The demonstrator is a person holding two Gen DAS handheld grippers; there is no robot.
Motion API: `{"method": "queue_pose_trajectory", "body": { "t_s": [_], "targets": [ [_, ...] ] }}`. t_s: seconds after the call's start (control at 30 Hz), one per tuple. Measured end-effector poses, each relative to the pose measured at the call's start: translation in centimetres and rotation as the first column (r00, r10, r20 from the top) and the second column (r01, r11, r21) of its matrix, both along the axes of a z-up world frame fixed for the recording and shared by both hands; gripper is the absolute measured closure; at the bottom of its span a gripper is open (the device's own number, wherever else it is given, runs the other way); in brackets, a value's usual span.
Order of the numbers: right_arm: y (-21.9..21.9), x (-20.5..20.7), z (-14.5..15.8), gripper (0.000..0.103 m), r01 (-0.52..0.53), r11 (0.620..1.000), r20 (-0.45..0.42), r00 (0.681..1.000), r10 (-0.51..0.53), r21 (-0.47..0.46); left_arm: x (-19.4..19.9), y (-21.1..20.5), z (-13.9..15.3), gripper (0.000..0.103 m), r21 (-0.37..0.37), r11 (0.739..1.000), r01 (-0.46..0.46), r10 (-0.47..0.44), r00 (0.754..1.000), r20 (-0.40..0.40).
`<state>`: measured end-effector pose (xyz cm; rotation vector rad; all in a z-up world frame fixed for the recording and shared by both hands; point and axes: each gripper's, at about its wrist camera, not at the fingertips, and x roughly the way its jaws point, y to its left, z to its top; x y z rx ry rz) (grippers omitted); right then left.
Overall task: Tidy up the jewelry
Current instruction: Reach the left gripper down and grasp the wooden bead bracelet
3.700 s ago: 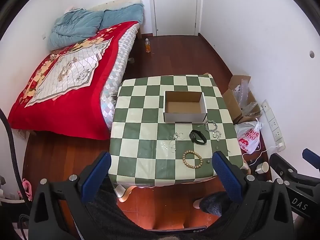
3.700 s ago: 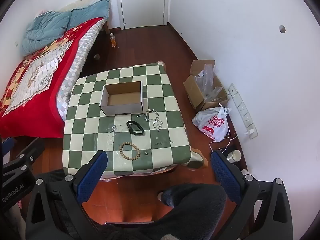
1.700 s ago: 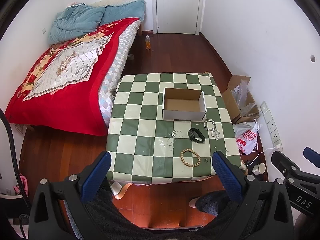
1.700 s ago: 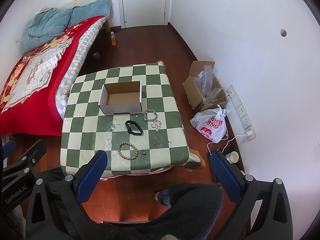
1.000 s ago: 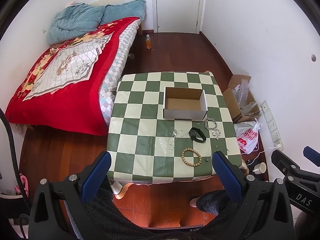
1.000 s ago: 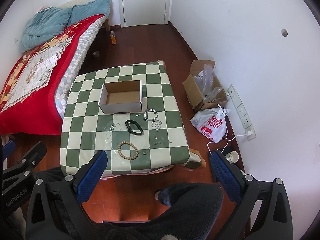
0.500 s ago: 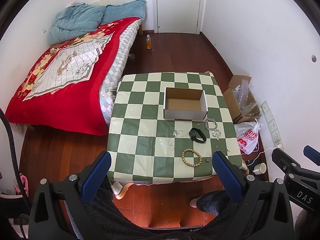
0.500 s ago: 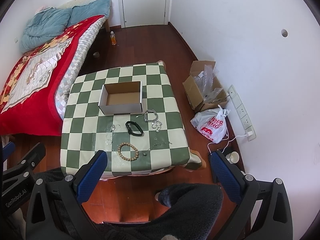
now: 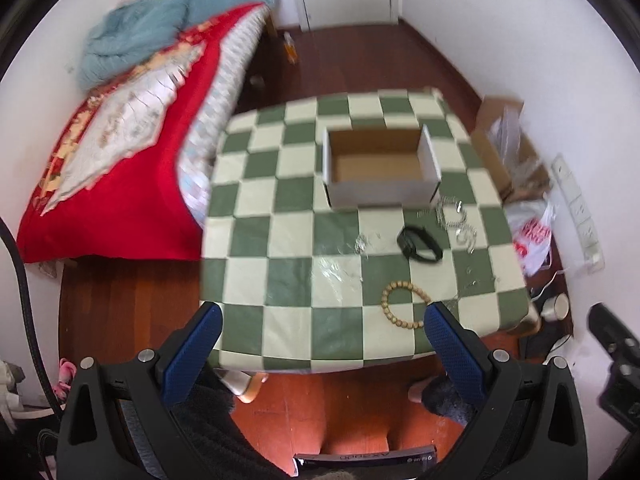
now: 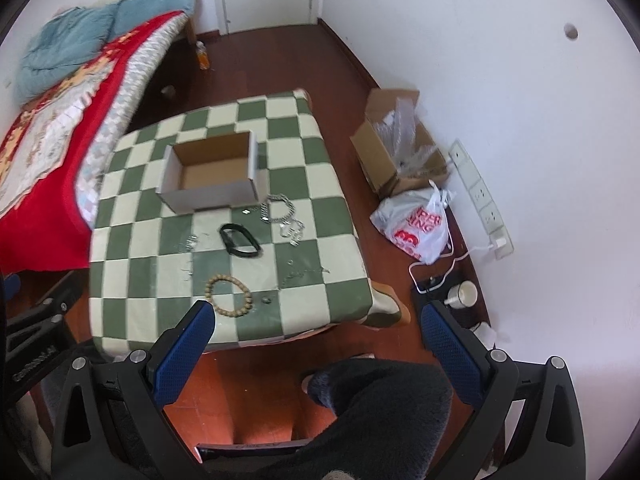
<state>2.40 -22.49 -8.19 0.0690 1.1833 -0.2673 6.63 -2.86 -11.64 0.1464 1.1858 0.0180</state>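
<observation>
An empty cardboard box stands on a green-and-cream checkered table. In front of it lie a wooden bead bracelet, a black band, silver chains and thin necklaces. My left gripper is open and empty, above the table's near edge. My right gripper is open and empty, near the table's front right corner.
A bed with a red cover stands left of the table. On the floor to the right are an open carton, a plastic bag, a power strip and a cup. A bottle stands near the door.
Both grippers have moved down and closer to the table, which now looks larger. Both stay open and empty. The jewelry and box have not moved.
</observation>
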Motion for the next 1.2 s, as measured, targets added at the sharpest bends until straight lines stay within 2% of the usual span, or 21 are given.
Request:
{"method": "queue_pose_trajectory", "body": {
  "t_s": [0.2,0.53,0.7,0.87,1.07,1.2],
  "targets": [
    [-2.2,2.5,-6.1,0.0,0.044,0.999,-0.062,0.997,-0.043,0.005,2.8,-1.8,-8.1,0.0,0.012,1.0,0.015,-0.013,0.99,-0.141],
    [-5.1,6.7,-18.1,0.0,0.111,0.993,-0.219,0.971,-0.098,0.049,5.6,-4.0,-16.9,0.0,0.013,0.999,0.032,-0.027,0.964,-0.266],
    [-5.2,7.2,-20.9,0.0,0.107,0.993,-0.272,0.958,-0.089,0.052,6.4,-4.1,-19.5,0.001,0.016,0.999,0.028,-0.022,0.955,-0.294],
    [-5.6,7.7,-22.5,0.0,0.111,0.992,-0.291,0.953,-0.089,0.062,6.6,-4.5,-21.2,0.002,0.012,0.999,0.038,-0.033,0.95,-0.31],
    [-6.0,8.0,-23.3,0.0,0.127,0.989,-0.304,0.948,-0.098,0.077,7.1,-4.7,-22.6,0.021,-0.013,0.998,0.057,-0.058,0.943,-0.326],
    [-6.2,8.3,-23.5,0.0,0.134,0.988,-0.305,0.947,-0.104,0.079,7.3,-4.6,-22.8,0.028,-0.056,0.996,0.065,-0.079,0.948,-0.308]
  ]
}}
